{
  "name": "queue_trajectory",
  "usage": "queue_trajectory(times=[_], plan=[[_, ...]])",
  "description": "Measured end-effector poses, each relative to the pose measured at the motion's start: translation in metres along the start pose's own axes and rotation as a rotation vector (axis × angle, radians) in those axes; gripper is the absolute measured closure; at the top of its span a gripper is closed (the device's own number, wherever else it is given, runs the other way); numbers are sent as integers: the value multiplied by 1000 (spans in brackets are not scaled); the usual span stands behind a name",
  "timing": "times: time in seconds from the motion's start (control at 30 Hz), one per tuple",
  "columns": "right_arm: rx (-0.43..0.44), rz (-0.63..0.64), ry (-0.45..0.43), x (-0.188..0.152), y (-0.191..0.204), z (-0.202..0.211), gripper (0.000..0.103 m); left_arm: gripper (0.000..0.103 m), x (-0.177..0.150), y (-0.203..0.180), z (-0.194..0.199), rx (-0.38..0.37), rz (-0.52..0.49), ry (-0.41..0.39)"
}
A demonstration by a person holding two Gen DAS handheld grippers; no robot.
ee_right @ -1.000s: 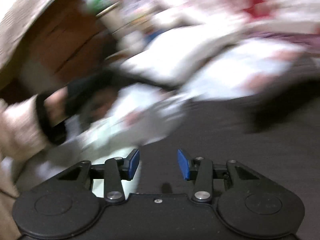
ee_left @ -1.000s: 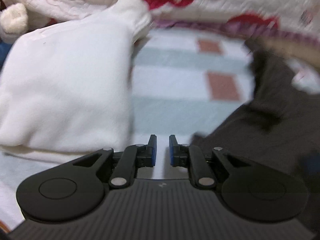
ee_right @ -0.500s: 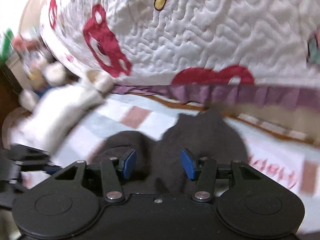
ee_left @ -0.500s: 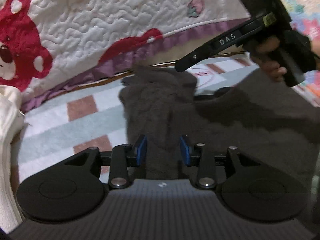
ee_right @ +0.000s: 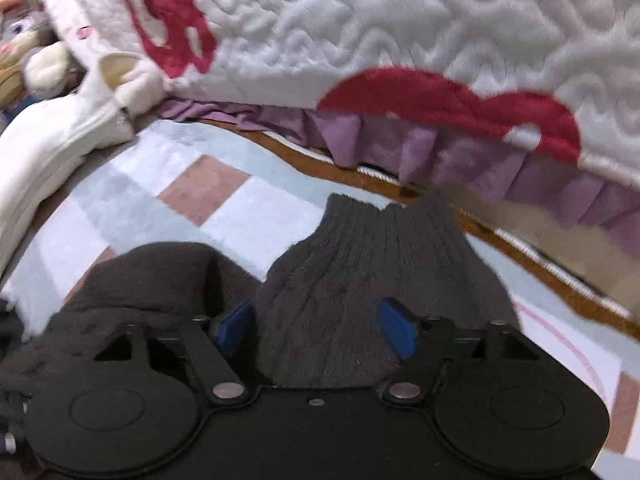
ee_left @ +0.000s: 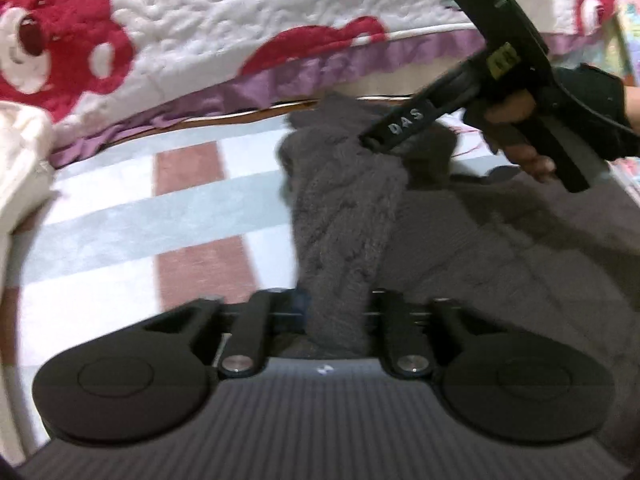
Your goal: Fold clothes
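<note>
A dark grey knit sweater point(ee_left: 520, 260) lies on a checked mat, one sleeve point(ee_left: 344, 216) stretched away from me. My left gripper point(ee_left: 336, 308) is closing on that sleeve's near part, its pads pinching the bunched knit. At the sleeve's far end a gloved hand holds my right gripper point(ee_left: 366, 142), tipped down onto the cuff. In the right wrist view the ribbed cuff point(ee_right: 360, 264) lies between the blue pads of the right gripper point(ee_right: 316, 326). Those jaws are opening wide and the pads stand off the cloth. Another fold of the sweater point(ee_right: 160, 276) bulges at the left.
A white quilt with red bears point(ee_left: 240, 20) and a purple frill point(ee_left: 280, 80) hangs along the far side. A folded cream garment point(ee_right: 40, 152) lies at the left, a plush toy point(ee_right: 24, 52) behind it. The pale blue and pink checked mat point(ee_left: 140, 220) shows between the clothes.
My left gripper swung from the cream garment over to the dark sweater, opened around its sleeve and closed on it. My right gripper came down over the cuff and spread its jaws wider.
</note>
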State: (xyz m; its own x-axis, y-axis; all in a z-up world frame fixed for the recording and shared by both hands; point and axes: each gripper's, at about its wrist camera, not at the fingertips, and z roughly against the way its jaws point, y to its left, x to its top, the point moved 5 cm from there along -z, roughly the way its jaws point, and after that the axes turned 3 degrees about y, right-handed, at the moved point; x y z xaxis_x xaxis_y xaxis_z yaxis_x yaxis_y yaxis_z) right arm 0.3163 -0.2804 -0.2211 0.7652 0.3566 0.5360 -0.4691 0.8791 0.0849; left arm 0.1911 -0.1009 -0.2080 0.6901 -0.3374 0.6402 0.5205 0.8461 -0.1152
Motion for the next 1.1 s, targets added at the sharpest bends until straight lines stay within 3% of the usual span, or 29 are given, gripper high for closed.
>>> queue_trajectory(times=[0.03,0.07,0.1,0.13,0.33,0.4,0.5,0.63,0.7,0.77,0.87,1.0,1.07,1.1], plan=[[-8,-4,1,-1,0,-4,26,92,1,7,4,-4,40,-10],[3,-9,-16,-2,-1,-3,34,93,3,13,8,-8,81,-20],[14,-13,-34,-4,-2,-1,52,93,4,20,12,-12,121,-31],[26,-18,-53,-5,-3,1,82,93,5,24,15,-14,146,-37],[-20,-99,-258,-9,-36,69,86,93,7,33,25,-14,199,-54],[-80,-98,-363,-9,-47,108,86,93,8,33,26,-8,204,-64],[-236,-73,-550,-13,-67,176,87,93,10,38,31,-11,250,-87],[-402,-180,-717,-43,-108,248,82,92,12,46,31,-57,338,-107],[-483,-233,-657,-70,-136,247,69,92,14,41,26,-48,310,-84],[-532,-294,-547,-99,-162,228,66,91,15,34,20,-30,258,-61],[-511,-425,-407,-145,-196,196,66,90,13,28,14,-3,205,-36],[-392,-613,-375,-181,-210,179,61,86,11,25,18,27,145,-56],[-342,-639,-352,-187,-209,169,46,83,10,23,22,64,97,-73],[-320,-646,-341,-190,-207,164,44,82,10,23,24,83,79,-86]])
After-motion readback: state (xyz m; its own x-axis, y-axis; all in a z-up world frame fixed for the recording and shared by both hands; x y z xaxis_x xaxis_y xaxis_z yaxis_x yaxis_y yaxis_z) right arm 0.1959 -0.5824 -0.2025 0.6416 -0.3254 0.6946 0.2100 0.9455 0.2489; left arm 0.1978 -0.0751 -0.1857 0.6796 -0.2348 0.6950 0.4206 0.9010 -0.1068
